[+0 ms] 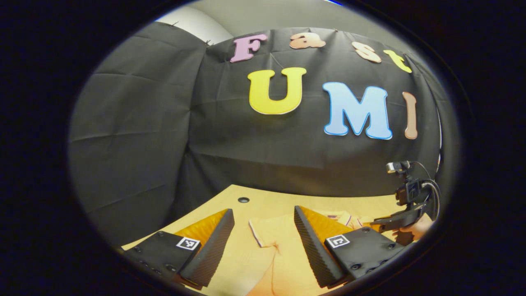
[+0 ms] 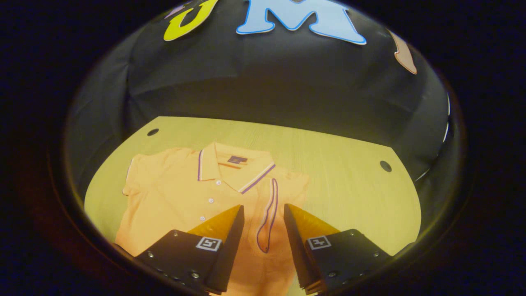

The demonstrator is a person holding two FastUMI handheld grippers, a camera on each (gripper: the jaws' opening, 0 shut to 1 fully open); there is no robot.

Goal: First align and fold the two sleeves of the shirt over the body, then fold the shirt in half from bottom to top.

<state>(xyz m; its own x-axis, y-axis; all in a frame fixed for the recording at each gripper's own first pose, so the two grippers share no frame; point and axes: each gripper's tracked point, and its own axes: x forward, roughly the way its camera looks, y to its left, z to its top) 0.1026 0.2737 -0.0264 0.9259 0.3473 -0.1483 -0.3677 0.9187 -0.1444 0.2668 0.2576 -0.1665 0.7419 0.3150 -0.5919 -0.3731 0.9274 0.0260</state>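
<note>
Right gripper view: the shirt (image 2: 185, 197) lies flat on the table (image 2: 349, 181), collar (image 2: 234, 166) toward 12 o'clock. One sleeve (image 2: 137, 174) extends toward 9 o'clock; the other sleeve (image 2: 269, 213) lies folded over the body, between the right gripper (image 2: 263, 213) fingers at 6 o'clock. Table holes sit at 10 o'clock (image 2: 153, 132) and 3 o'clock (image 2: 385, 166). Left gripper view: the left gripper (image 1: 263, 222) hangs over a sleeve, the other gripper at 4 o'clock.

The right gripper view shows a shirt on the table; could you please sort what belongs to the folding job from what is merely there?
Belongs to the job:
orange polo shirt
its right-side sleeve, already folded over the body
its left-side sleeve, still spread out
left gripper, open
right gripper, open

Merely there:
wooden table
holes in the tabletop
</note>
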